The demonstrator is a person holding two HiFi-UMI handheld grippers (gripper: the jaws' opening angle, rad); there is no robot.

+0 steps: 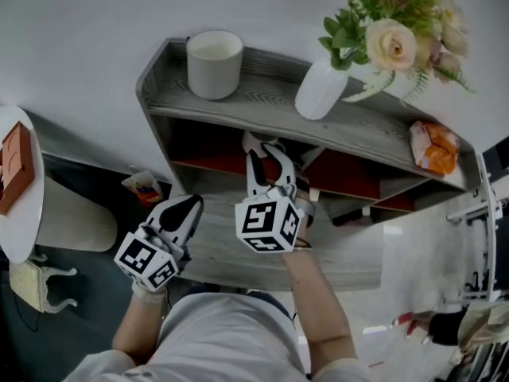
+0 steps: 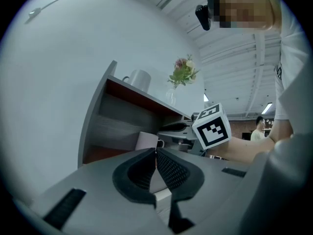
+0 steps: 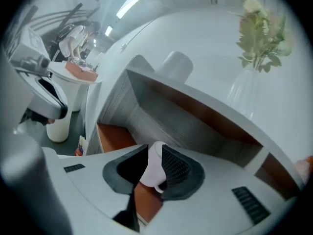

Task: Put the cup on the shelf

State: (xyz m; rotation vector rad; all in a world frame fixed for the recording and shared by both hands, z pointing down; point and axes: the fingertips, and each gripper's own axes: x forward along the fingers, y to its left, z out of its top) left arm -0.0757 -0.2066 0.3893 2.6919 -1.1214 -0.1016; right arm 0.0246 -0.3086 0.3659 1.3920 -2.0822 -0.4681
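A small white cup (image 3: 152, 168) with a handle stands inside the middle bay of the grey wooden shelf (image 1: 262, 94), over its orange floor. My right gripper (image 1: 266, 146) reaches into that bay. The cup fills the gap at the right gripper's (image 3: 155, 147) tips, and I cannot tell whether the pads press on it. From the left gripper view the cup (image 2: 145, 140) sits just beyond the right gripper's fingers (image 2: 171, 135), handle turned toward them. My left gripper (image 1: 193, 204) hangs lower left, outside the shelf, jaws shut on nothing.
On the shelf's top board stand a large white cup (image 1: 214, 63) and a white vase of flowers (image 1: 321, 88); an orange packet (image 1: 433, 147) lies at its right end. A round white table with a brown box (image 1: 16, 169) is at the left. The wall is behind.
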